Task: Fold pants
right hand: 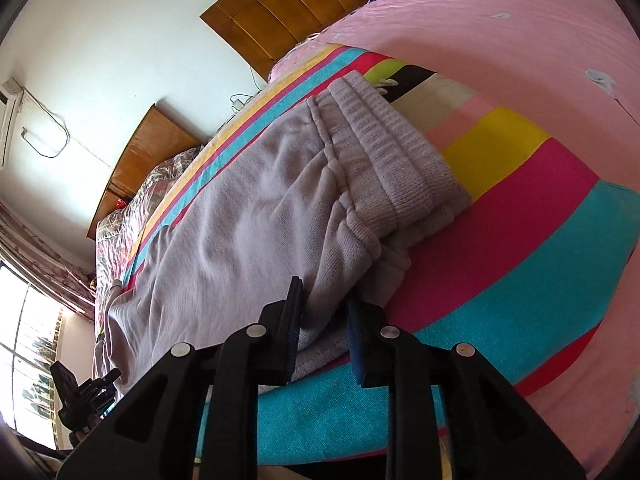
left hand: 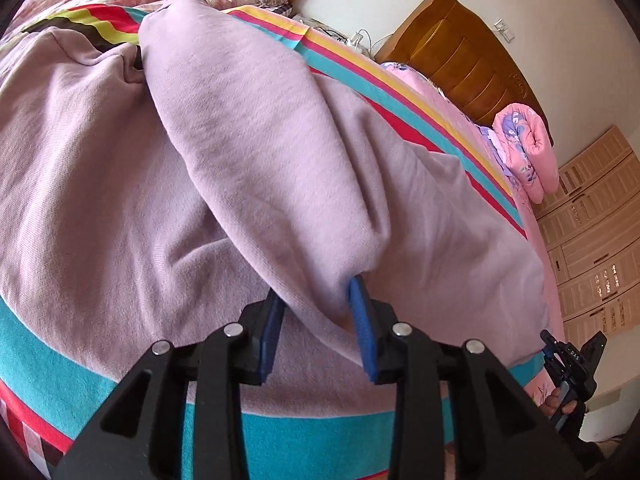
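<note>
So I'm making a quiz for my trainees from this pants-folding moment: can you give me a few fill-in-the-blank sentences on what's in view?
1. The pants are pale ____ in colour.
2. They lie on a ____ blanket over the bed.
3. The ribbed waistband shows in the ____ wrist view.
4. The pads of the left gripper are ____ in colour.

Missing words: lilac; striped; right; blue

Bed (right hand: 500, 32) with pink cover; a striped blanket (right hand: 520, 248) lies on it, bearing the lilac pants (right hand: 248, 216), waistband at right.
</note>
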`<state>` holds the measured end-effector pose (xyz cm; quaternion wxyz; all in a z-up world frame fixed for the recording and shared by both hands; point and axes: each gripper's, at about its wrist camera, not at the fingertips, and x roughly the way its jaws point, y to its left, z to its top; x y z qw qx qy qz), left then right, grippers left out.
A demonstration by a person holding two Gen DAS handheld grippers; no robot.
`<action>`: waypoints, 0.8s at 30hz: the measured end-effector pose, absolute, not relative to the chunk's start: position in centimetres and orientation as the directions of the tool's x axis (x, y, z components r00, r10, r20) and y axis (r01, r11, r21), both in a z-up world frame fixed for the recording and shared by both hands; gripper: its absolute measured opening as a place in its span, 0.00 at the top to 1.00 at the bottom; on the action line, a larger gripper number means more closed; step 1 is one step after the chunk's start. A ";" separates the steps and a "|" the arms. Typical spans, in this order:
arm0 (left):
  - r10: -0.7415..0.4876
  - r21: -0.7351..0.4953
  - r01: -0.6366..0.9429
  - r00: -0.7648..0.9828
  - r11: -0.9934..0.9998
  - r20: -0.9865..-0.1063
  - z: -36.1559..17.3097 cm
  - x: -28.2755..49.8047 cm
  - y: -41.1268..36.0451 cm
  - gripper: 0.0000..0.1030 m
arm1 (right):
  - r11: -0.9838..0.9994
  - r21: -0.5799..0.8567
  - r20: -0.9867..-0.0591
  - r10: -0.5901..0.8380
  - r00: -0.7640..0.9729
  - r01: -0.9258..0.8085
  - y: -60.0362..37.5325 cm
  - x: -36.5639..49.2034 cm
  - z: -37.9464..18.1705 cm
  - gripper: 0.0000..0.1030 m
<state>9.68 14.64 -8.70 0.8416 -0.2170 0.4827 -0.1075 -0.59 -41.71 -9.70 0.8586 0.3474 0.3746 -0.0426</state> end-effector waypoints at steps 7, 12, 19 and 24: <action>-0.361 -0.436 0.012 0.579 0.900 -0.730 -5.6 8.4 14.2 0.90 | 0.800 0.510 -0.674 0.143 0.725 0.317 -41.0 -0.2 -8.6 0.86; -0.352 -0.410 0.037 0.586 0.911 -0.730 -3.2 7.3 13.8 0.90 | 0.810 0.504 -0.652 0.129 0.748 0.299 -41.4 -0.3 -7.2 0.88; -0.330 -0.406 -0.051 0.497 0.912 -0.802 -8.4 7.1 14.8 0.88 | 0.787 0.514 -0.695 0.148 0.703 0.342 -42.1 -0.2 -9.6 0.89; -0.312 -0.377 -0.036 0.490 0.926 -0.814 -7.8 7.5 15.1 0.67 | 0.790 0.508 -0.699 0.145 0.700 0.343 -42.1 -0.5 -8.9 0.75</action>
